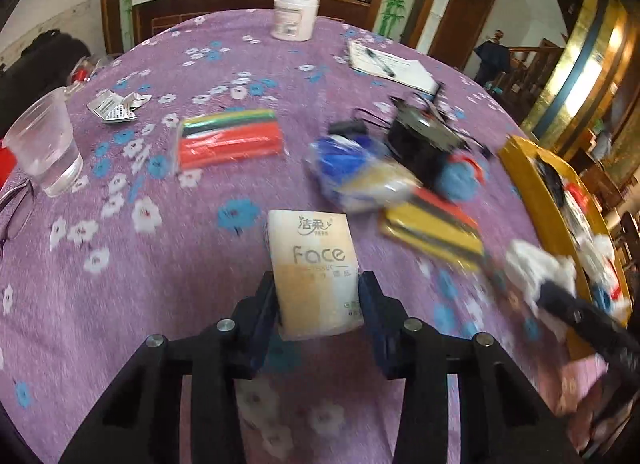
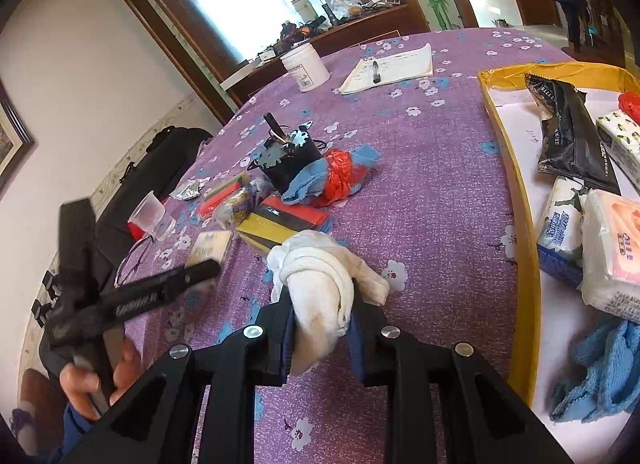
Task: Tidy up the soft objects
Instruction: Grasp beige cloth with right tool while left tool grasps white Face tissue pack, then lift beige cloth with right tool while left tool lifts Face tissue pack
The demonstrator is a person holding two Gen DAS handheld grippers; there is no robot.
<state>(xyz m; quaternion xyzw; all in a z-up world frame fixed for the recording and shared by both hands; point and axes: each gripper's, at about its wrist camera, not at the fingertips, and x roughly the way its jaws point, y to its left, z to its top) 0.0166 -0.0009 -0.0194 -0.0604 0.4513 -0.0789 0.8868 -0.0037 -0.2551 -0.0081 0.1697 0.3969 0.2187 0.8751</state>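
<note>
Two tools are at work over the counter (image 1: 120,264) with its purple flowered cloth. The left tool (image 1: 318,304) has its jaws closed on a cream and orange plastic-wrapped pocket tissue pack (image 1: 314,272), pads pressing its two long sides near the lower end; the pack lies toward the near edge of the counter. The right tool (image 2: 320,328) is clamped on a rolled white cotton cloth (image 2: 320,280), held just above the counter beside the yellow-rimmed cardboard tray (image 2: 520,264) at the right edge, where other tissue packs and a blue towel already lie.

Both things look light. The tissue pack is likely soft but keeps its slab shape, and its wrapper is probably slick, so a squeeze across the narrow width, nearer the middle than the end, should stop it swinging or sliding out. The cloth is limp and bulky; gripped through the thick of the roll it should hold, though loose ends may trail and catch the tray's rim. Striped sponges (image 1: 230,138) and a red plastic bag (image 2: 340,176) remain mid-counter.
</note>
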